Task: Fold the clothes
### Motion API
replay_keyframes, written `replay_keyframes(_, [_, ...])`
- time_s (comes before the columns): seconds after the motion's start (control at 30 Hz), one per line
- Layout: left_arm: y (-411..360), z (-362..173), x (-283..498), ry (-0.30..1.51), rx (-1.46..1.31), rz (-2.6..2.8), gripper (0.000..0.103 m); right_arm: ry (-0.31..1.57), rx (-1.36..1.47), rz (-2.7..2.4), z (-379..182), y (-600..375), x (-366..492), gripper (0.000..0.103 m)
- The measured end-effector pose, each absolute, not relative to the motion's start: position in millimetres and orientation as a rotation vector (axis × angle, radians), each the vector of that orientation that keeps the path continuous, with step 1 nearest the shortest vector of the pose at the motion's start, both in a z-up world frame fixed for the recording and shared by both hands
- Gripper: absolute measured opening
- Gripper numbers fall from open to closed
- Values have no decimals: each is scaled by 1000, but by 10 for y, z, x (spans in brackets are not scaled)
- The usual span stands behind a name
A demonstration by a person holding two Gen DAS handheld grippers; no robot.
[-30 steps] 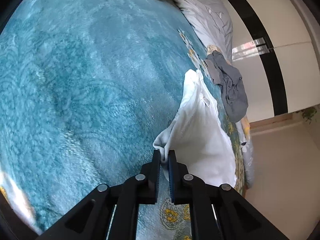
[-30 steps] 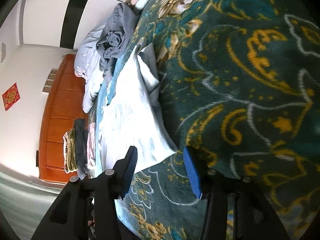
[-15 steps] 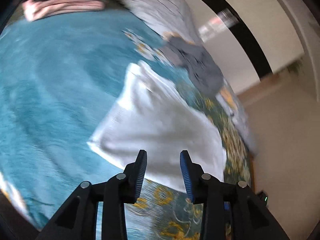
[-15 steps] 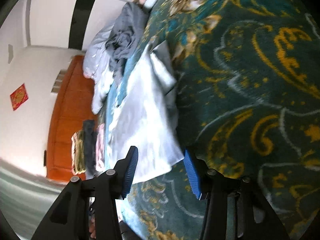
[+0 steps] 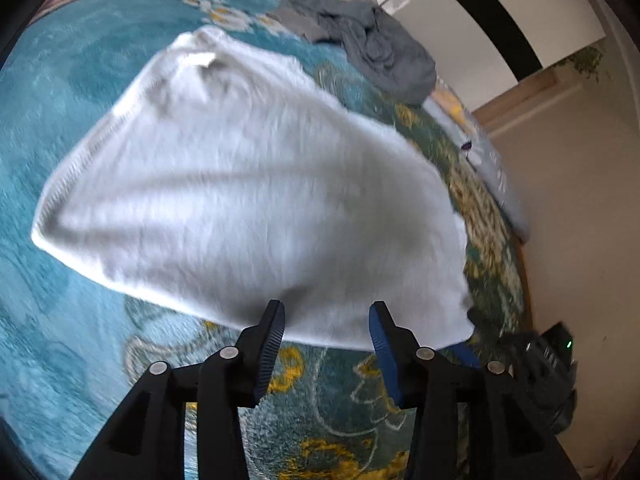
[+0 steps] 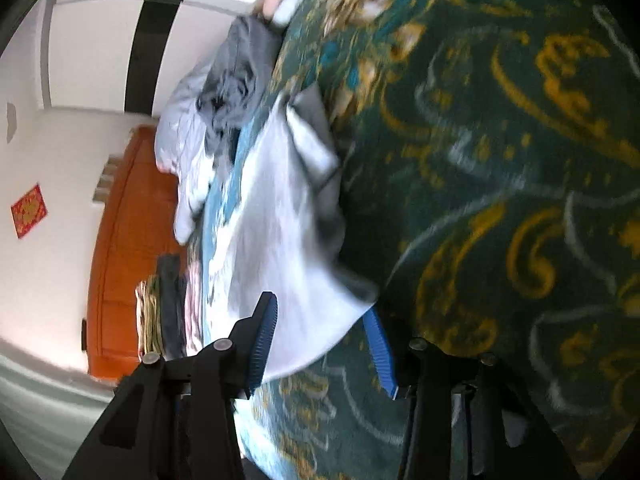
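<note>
A white garment (image 5: 240, 184) lies folded flat on the teal patterned blanket (image 5: 60, 100). My left gripper (image 5: 327, 312) hovers at its near hem. Its jaws are opening, and the hem runs just beyond the fingertips without touching the pads. In the right wrist view the same garment (image 6: 280, 240) stretches away from me. Its near corner lies between the jaws of my right gripper (image 6: 320, 308). These jaws are closing, and a wide gap still shows beside the thin cloth. The right gripper (image 5: 548, 356) also shows as a black shape at the garment's right corner.
A heap of grey clothes (image 5: 372, 48) lies beyond the white garment, near a pale quilt (image 6: 180, 140). Folded clothes are stacked (image 6: 164, 308) by the orange headboard (image 6: 124, 240). The bed's edge and bare floor (image 5: 580, 200) are to the right.
My left gripper let go of the white cloth's fold, opened wide and swung over to the near hem; the garment now lies flat. My right gripper's jaws narrowed slightly around the corner.
</note>
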State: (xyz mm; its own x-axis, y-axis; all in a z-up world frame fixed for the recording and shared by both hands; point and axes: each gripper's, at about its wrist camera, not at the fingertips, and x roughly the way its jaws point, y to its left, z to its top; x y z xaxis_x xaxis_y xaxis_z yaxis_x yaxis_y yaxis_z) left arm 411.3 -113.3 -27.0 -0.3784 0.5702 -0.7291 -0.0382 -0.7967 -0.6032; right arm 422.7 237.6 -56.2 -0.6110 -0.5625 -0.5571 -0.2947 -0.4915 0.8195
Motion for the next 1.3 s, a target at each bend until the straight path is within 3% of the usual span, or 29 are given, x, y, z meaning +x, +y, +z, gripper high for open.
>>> replay_keyframes(0.2, [-1070,-246,4151,-690,-1435,2195,53,-1430,1316,-2236,-584,2303,4159,15])
replay_keyframes(0.63, [-951,-237,4123,-699,-1401,2119,56,-1433,1347,-2215,-627,2269,4134,14])
replay_keyframes(0.93, [-979,-344,4096,-757,-1423,2065,59,-1364,1258,-2234,-299,2166,3967,9])
replay_keyframes(1.1, [-1268,-400,4098,-929,-1411,2000,59,-1346,1196,-2208,-95,1994,3777,9])
replay_keyframes(1.3, [-2015,-288,4189,-1179,-1299,2055,61,-1148,1123,-2195,347,1511,3420,8])
